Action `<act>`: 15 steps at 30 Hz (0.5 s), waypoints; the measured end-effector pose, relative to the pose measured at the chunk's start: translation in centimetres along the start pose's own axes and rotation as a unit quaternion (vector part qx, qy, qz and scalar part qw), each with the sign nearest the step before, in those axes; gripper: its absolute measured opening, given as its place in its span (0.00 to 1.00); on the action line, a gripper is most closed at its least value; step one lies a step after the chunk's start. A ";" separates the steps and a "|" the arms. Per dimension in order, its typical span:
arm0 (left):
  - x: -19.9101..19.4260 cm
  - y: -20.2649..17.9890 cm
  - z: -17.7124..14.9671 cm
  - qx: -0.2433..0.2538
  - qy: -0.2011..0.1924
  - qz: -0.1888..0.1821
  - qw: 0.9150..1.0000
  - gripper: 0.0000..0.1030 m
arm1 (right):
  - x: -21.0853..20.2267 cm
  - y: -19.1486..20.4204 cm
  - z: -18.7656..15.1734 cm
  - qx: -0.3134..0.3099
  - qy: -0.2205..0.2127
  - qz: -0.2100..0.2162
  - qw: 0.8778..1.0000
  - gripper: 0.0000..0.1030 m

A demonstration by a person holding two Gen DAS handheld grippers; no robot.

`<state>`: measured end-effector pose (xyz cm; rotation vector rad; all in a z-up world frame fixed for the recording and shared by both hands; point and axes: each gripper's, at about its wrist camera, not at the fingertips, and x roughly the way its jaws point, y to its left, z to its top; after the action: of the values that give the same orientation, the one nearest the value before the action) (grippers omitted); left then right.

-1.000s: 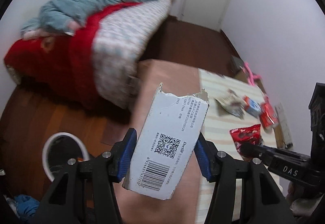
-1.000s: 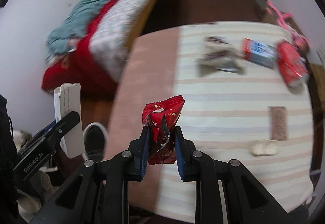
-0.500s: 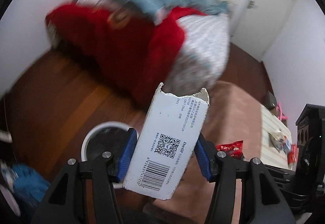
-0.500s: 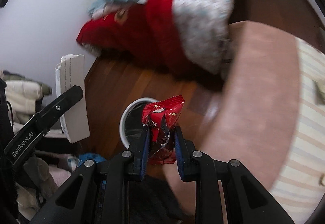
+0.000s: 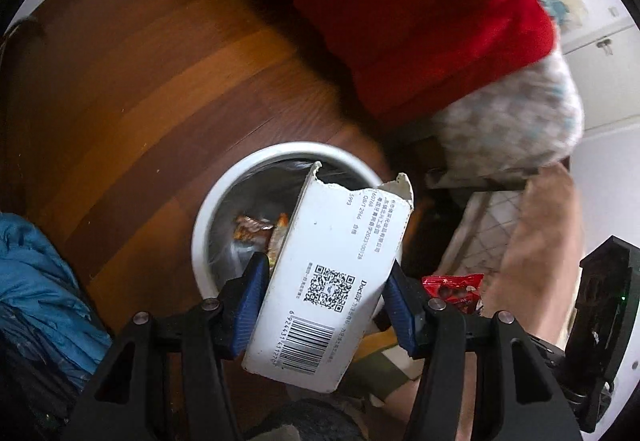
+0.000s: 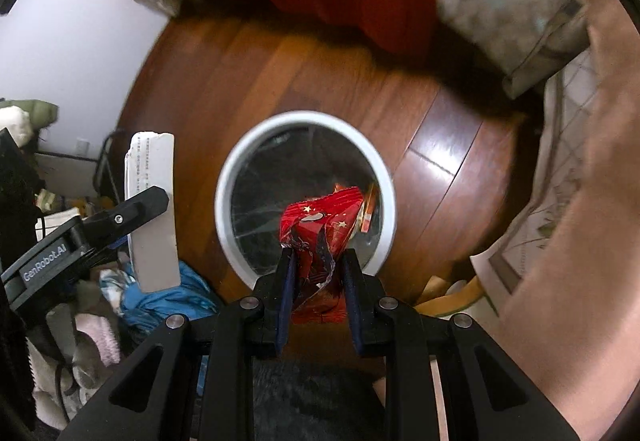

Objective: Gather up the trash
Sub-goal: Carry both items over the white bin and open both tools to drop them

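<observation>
Left gripper [image 5: 324, 297] clamps a torn white carton [image 5: 332, 281]; right gripper [image 6: 318, 281] pinches a crumpled red wrapper [image 6: 320, 233] — both held above the white-rimmed trash bin [image 6: 224, 201] on the wooden floor [image 6: 248, 73]. Wrappers [image 5: 256, 227] lie inside the bin, beside the bed's red blanket [image 5: 400, 1].

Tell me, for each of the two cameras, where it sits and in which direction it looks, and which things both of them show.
Left wrist: on the left gripper, looking down past its blue fingers, which clamp the white carton, toward the white bin on the wood floor.
Right wrist: on the right gripper, looking down into the same bin; its fingers pinch the red wrapper.
Shared: bin, floor, red blanket, carton, red wrapper; each view also catches the other gripper.
</observation>
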<state>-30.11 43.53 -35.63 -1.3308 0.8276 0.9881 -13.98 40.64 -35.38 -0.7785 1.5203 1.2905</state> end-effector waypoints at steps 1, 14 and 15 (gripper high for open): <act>0.4 0.3 0.1 -0.001 0.004 0.003 1.000 0.52 | 1.0 0.0 0.2 0.001 0.008 -0.001 1.000 0.24; 0.4 1.9 -0.9 0.012 -0.017 0.080 0.997 0.96 | 6.4 0.0 0.0 -0.020 0.062 -0.005 0.998 0.78; 0.0 1.9 -1.2 0.017 -0.026 0.094 0.995 0.96 | 6.2 0.1 -0.1 -0.025 0.061 -0.010 0.998 0.84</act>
<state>-31.79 42.32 -36.48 -1.2096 0.9392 1.1462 -16.15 41.20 -41.12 -0.9169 1.5772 1.2908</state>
